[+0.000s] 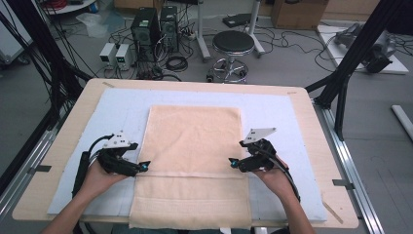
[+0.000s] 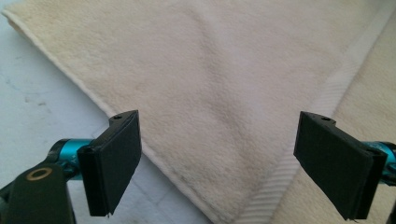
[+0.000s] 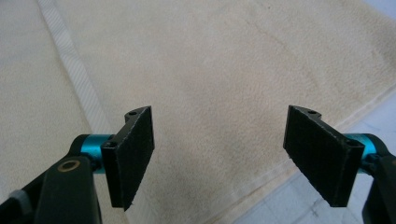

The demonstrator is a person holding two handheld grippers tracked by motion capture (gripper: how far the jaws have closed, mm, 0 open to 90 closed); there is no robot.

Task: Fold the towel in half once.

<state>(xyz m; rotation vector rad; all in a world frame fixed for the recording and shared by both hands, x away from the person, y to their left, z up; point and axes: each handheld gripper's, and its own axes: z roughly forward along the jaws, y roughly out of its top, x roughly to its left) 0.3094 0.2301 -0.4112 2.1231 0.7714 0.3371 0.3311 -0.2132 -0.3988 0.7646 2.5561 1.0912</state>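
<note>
A: From the high view, where's the cloth?
B: Your cream terry towel [image 1: 192, 161] lies flat on the pale blue mat [image 1: 112, 112], left gripper [image 1: 144, 166] and right gripper [image 1: 233, 163] at its side edges.
A: And the gripper views?
B: Both your grippers stand wide apart, empty, over the towel's edges.

One cream towel [image 1: 195, 141] lies on one pale blue mat [image 1: 272, 112], which covers one wooden table [image 1: 83, 100]. Two grippers are over it: the left gripper [image 1: 145, 166] at the towel's left edge and the right gripper [image 1: 233, 163] at its right edge. Beyond the table's far edge stand one round stool [image 1: 233, 43] and two computer towers [image 1: 156, 27].
</note>
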